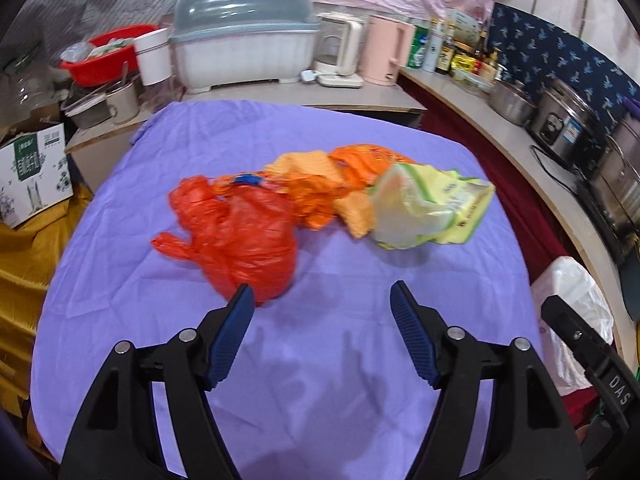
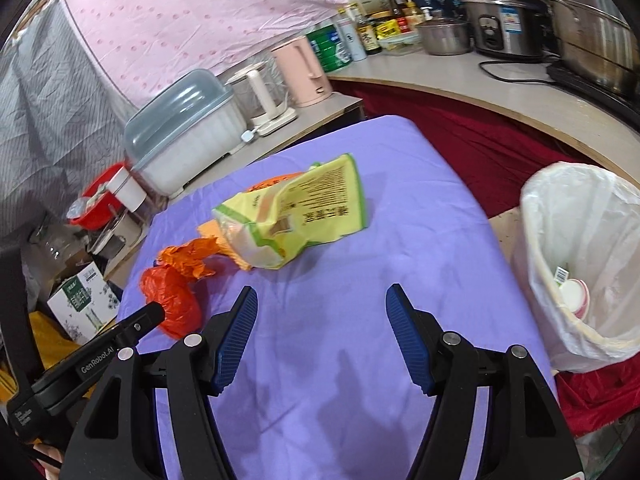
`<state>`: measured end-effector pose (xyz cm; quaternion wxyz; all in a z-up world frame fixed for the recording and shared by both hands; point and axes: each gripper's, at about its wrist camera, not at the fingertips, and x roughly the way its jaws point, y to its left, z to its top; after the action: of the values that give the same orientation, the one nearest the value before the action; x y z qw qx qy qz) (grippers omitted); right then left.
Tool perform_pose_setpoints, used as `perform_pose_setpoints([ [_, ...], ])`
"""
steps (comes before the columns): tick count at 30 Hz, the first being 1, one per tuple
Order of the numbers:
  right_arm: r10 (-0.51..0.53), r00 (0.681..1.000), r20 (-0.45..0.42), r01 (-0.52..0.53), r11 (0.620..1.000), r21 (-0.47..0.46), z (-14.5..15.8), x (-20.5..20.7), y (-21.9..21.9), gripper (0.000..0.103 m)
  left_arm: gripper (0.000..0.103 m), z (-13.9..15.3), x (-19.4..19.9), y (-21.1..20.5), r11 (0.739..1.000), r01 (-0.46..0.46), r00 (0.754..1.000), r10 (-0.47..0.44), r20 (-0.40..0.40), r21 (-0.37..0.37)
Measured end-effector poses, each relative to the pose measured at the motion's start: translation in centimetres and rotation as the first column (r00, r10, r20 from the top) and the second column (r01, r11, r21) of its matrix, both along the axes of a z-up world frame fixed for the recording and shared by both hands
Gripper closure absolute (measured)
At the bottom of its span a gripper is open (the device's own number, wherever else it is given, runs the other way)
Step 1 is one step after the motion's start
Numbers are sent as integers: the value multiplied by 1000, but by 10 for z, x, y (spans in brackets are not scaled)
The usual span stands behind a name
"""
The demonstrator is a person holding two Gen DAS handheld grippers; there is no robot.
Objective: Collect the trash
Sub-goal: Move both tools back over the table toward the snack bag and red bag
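Crinkled red plastic bag (image 1: 236, 236) on smooth cloth (image 1: 360, 288)

You are looking at a table (image 1: 120, 280) with the trash lying across its middle: a crumpled plastic bag (image 1: 236, 240) sitting at the left end, a netted bag (image 1: 320, 184) lying behind and right of it, and a snack packet (image 1: 432, 208) resting at the right end, touching the netting. A lined bin (image 2: 576, 240) is standing off the table's right edge. A dish box (image 1: 244, 40) and kettle (image 1: 386, 50) are standing behind the table.
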<state>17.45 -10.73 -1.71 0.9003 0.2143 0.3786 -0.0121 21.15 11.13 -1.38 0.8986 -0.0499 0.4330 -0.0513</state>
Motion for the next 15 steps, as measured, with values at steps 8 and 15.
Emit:
perform_pose_setpoints([
  [8,38,999,-14,-38,999,6,-3,40,24,38,24,-16,20,38,997,-72,997,71,-31,-11],
  [15,32,999,-31,-31,999,23,-13,78,28,38,20,-33,40,52,995,-103,993,102,-64,-15],
])
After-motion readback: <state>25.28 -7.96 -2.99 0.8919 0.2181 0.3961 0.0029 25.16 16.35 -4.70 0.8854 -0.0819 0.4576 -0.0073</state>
